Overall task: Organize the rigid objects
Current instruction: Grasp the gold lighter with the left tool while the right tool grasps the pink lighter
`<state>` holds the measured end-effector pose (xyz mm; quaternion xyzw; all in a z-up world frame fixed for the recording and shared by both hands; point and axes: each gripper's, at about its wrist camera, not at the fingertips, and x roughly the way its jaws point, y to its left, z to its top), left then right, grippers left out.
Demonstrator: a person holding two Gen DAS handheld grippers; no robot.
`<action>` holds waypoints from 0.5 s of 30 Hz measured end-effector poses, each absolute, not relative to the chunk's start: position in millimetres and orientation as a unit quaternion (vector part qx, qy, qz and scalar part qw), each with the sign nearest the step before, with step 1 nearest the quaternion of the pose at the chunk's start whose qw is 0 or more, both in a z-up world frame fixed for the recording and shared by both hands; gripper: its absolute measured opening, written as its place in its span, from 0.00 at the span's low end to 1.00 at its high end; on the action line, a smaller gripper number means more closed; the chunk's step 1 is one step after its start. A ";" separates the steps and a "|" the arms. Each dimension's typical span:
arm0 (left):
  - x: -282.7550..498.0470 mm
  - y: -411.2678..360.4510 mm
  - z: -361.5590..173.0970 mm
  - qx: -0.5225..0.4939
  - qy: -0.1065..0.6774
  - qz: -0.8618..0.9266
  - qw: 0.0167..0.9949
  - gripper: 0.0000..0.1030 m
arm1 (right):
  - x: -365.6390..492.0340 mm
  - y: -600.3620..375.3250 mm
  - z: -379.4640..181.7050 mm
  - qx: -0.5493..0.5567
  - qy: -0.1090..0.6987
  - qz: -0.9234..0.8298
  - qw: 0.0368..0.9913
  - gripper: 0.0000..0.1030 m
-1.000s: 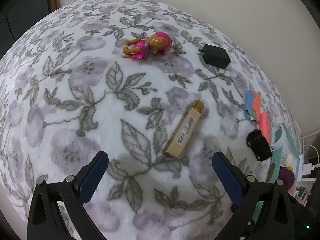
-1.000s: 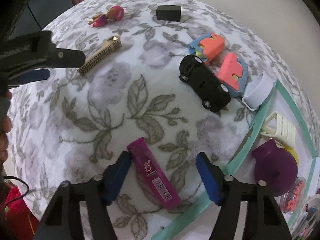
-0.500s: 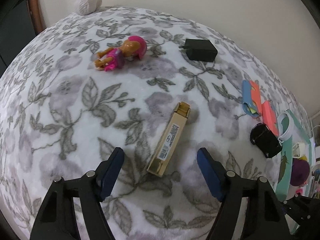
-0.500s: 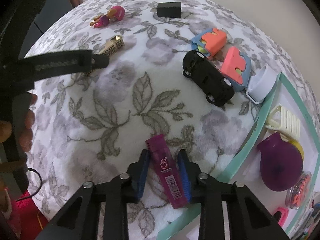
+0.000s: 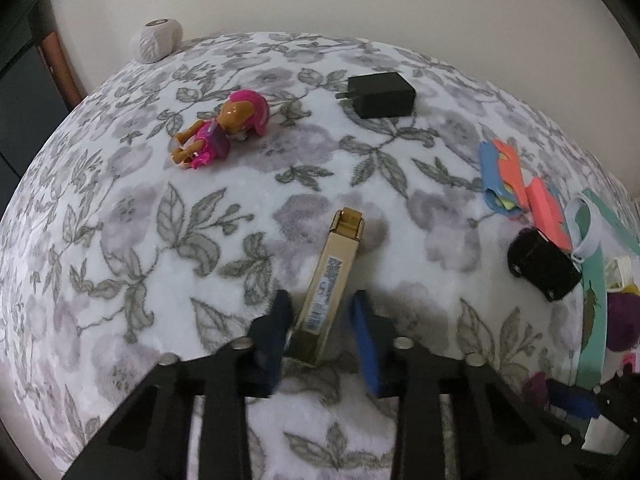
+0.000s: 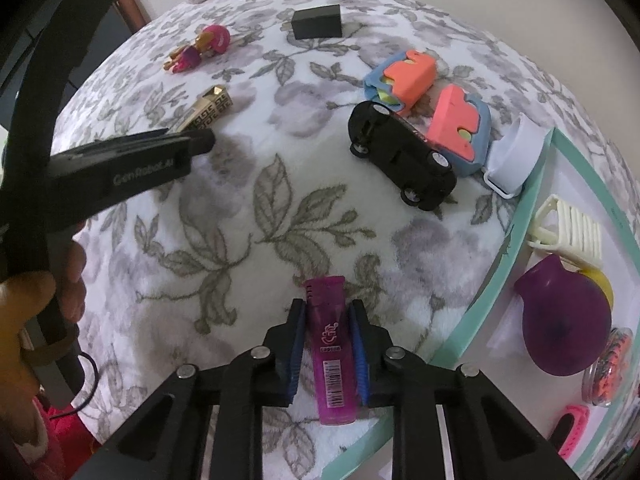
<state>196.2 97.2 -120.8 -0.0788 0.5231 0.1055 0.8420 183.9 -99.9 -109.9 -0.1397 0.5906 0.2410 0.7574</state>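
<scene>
A slim gold rectangular box with a printed label (image 5: 328, 284) lies flat on the floral fabric, its capped end pointing away. A magenta plastic lighter with a barcode (image 6: 330, 350) lies lengthwise near a teal tray edge.

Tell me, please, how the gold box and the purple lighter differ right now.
The gold box is beige-gold and squared; the purple lighter is glossy magenta with rounded edges. The lighter is clamped between the right gripper fingers; the left gripper fingers flank the box, with gaps visible. Both are slim, barcoded, and lie flat on the floral blanket.
</scene>
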 end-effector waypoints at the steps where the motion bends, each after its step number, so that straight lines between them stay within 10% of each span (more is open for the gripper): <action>1: 195.4 95.0 -120.4 -0.075 0.526 0.102 0.841 0.19 | 186.6 -100.2 -109.6 -0.134 0.590 0.242 0.759 0.22; 15: 184.8 84.5 -113.5 -0.123 0.534 0.047 0.835 0.15 | 203.0 -110.6 -94.4 -0.065 0.586 0.246 0.769 0.22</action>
